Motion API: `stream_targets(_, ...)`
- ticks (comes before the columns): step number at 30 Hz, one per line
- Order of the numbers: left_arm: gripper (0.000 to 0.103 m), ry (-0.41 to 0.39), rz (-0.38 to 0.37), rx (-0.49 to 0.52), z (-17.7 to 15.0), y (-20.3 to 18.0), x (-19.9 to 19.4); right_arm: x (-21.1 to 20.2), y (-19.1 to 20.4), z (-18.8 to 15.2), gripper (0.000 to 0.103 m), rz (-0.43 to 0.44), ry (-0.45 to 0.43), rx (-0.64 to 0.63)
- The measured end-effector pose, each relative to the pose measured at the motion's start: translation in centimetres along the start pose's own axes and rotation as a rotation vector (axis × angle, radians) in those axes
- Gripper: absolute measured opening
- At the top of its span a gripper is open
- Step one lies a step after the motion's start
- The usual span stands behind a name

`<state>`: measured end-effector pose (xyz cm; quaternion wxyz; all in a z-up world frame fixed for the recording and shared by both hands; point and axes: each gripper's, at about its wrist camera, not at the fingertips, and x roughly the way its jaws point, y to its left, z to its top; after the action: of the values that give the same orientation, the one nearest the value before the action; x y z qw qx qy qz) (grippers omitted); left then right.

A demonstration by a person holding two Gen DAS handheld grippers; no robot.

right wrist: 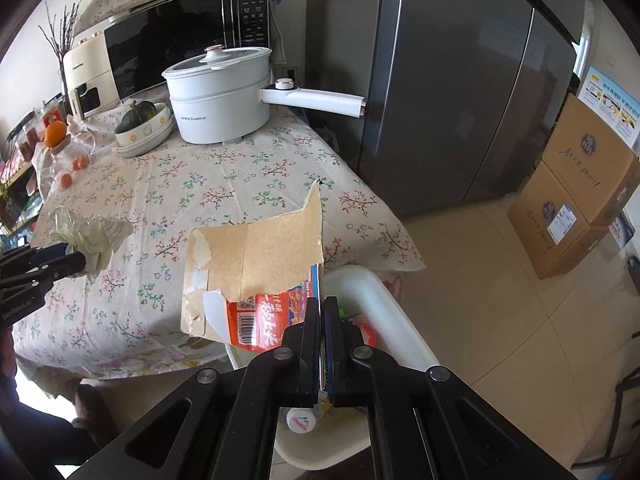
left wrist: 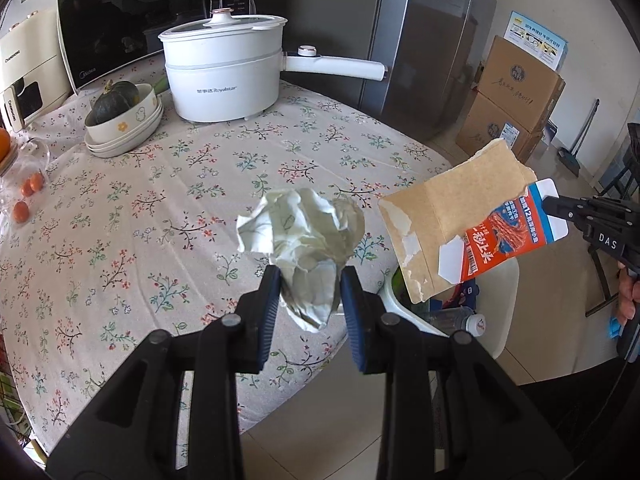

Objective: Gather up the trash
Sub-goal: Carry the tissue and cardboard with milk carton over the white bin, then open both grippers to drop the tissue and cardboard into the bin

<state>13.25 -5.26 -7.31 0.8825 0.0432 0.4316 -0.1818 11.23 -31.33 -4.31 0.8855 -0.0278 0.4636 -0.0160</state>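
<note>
My left gripper (left wrist: 308,280) is shut on a crumpled white paper wad (left wrist: 300,236) and holds it above the floral tablecloth near the table's right edge. It also shows in the right wrist view (right wrist: 80,264) with the paper wad (right wrist: 92,236). My right gripper (right wrist: 322,312) is shut on a torn cardboard food package (right wrist: 256,268), brown inside, orange and blue outside, held over a white trash bin (right wrist: 380,292). In the left wrist view the package (left wrist: 460,232) hangs from the right gripper (left wrist: 550,204) above the bin (left wrist: 492,312), which holds a plastic bottle (left wrist: 460,318).
On the table (left wrist: 160,208) stand a white electric pot (left wrist: 224,72), stacked bowls with a dark squash (left wrist: 120,114), a microwave (left wrist: 120,20) and small oranges (left wrist: 28,196). A grey fridge (right wrist: 460,80) and stacked cardboard boxes (right wrist: 576,200) stand to the right.
</note>
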Motion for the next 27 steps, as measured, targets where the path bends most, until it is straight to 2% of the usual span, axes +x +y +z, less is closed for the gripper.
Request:
stream_targets(12, 0.033, 0.036, -0.038, 0.08, 0.2, -4.6, 2.3, 1.0, -5.3, -2.3, 0.003, -0.115, 0.066, 0.039)
stream_targets(16, 0.033, 0.046, -0.055, 0.112, 0.2, -6.3, 3.0, 2.1, -6.7, -3.2, 0.006, -0.081, 0.124, 0.081)
stream_targets(19, 0.033, 0.058, -0.067, 0.138, 0.1, -7.7, 3.8, 2.7, -7.6, -3.7, 0.025, -0.068, 0.162, 0.131)
stream_targets(21, 0.033, 0.067, -0.073, 0.156, 0.1, -8.5, 4.3, 2.6, -7.9, -3.8, 0.043, -0.076, 0.156, 0.136)
stream_targets(27, 0.034, 0.1, -0.089, 0.21, -0.5, -10.8, 6.1, 2.2, -8.3, -4.0, 0.052, -0.074, 0.16, 0.147)
